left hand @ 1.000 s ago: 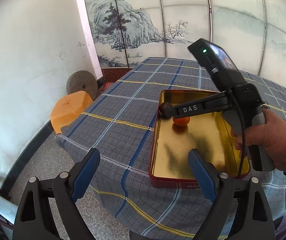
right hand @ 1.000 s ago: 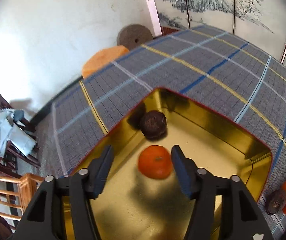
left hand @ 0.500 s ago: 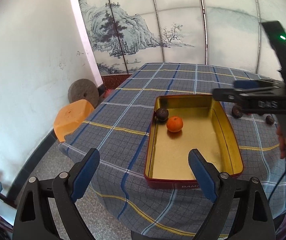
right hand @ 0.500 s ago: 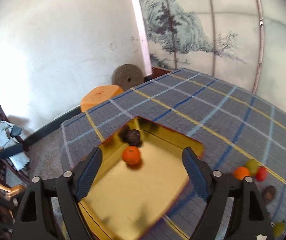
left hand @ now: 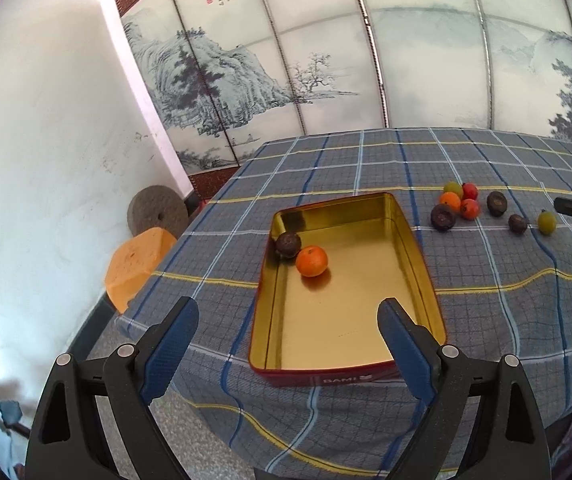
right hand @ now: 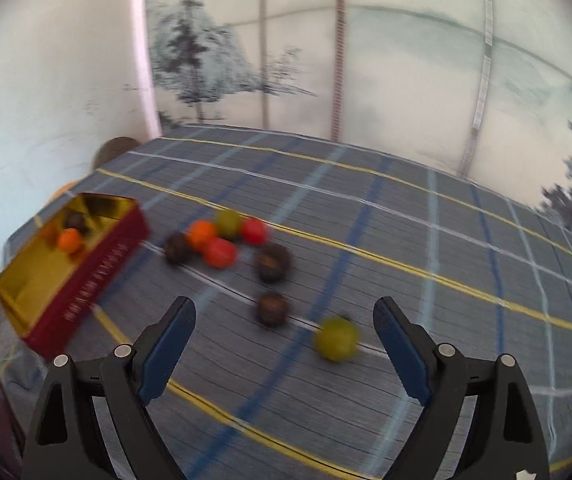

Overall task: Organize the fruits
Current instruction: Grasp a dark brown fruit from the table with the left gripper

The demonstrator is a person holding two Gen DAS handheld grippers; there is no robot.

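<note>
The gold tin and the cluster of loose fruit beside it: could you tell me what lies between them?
Only bare plaid tablecloth separates the gold tin from the nearest dark fruit; the left wrist view shows it clearly.

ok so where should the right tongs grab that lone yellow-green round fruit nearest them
Grip the yellow-green round fruit across its middle, coming down from above on the near side. It is a plain ball standing apart on the checked cloth, its nearest neighbour a small dark fruit, so the open right tongs can straddle it.
</note>
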